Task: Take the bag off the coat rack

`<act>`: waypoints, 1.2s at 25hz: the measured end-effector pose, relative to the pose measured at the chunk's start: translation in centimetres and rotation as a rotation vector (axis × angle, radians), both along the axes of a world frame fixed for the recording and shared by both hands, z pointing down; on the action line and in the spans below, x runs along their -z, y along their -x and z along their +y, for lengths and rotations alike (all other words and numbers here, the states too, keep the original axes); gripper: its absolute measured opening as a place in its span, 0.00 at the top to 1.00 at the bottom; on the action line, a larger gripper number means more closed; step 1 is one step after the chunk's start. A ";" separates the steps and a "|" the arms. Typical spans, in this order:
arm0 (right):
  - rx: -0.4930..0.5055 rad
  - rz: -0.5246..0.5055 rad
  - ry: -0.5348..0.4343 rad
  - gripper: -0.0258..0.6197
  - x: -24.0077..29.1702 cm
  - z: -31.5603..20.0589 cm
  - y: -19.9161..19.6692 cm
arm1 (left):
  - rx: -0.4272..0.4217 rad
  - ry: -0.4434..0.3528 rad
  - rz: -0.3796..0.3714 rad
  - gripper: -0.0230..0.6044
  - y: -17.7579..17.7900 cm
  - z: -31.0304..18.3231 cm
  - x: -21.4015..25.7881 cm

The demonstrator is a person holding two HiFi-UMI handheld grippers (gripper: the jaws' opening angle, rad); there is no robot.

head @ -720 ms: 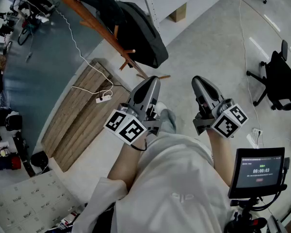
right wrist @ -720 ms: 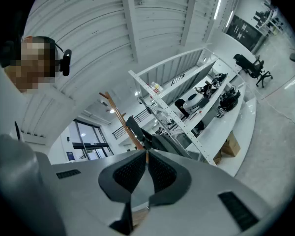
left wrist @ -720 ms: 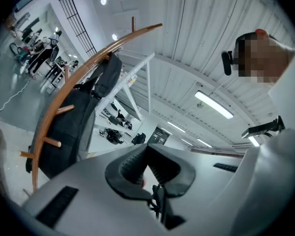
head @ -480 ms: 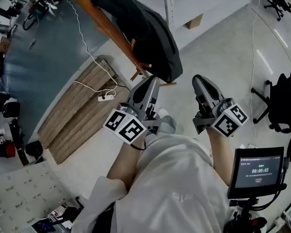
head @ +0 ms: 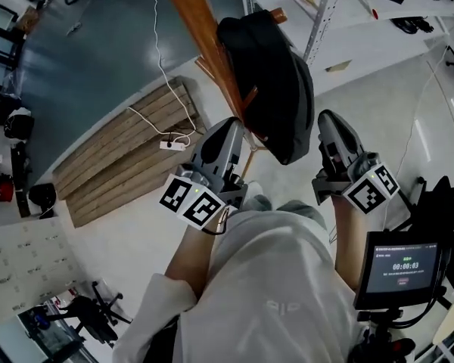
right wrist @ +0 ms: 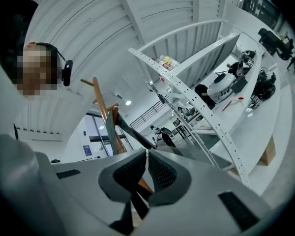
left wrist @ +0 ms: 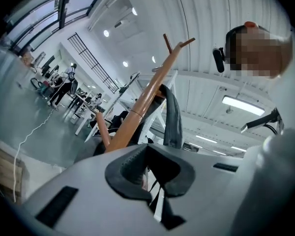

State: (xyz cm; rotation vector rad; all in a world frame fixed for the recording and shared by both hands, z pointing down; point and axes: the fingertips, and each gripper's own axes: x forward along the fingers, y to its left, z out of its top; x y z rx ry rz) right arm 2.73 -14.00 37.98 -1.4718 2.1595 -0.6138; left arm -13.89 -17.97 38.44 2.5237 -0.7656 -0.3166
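Observation:
A black bag [head: 276, 89] hangs from a peg of the slanting wooden coat rack [head: 200, 32] in the head view. Its lower end reaches down between my two grippers. My left gripper [head: 229, 125] is shut and empty, just left of the bag's lower end and close to the rack's pole. My right gripper [head: 327, 118] is also shut and empty, just right of the bag. In the left gripper view the left gripper [left wrist: 147, 149] points up at the rack's pole [left wrist: 142, 102] and a dark bag strap [left wrist: 173, 117]. The right gripper [right wrist: 147, 154] faces the rack [right wrist: 105, 114] from the other side.
A wooden pallet [head: 113, 165] lies on the floor at the left, with a white power strip [head: 174, 145] and its cable. White metal shelving [head: 325, 6] stands behind the rack. A small screen on a stand [head: 399, 267] is at the lower right, near a black office chair [head: 443, 203].
The rack and bag have shifted right and closer in the head view, so the bag now hangs between the two grippers. Both grippers have risen slightly and stayed shut.

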 end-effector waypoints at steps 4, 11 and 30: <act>0.074 -0.007 -0.004 0.93 0.2 -4.0 -0.9 | 0.037 -0.019 -0.002 0.95 -0.5 -2.2 0.9; 0.205 -0.021 -0.045 0.93 3.3 -7.5 -3.6 | 0.030 -0.041 0.089 0.91 -3.2 -3.0 6.0; 0.332 -0.039 -0.107 0.93 4.2 -8.3 -0.3 | -0.235 -0.106 0.142 0.59 -5.9 -2.5 10.8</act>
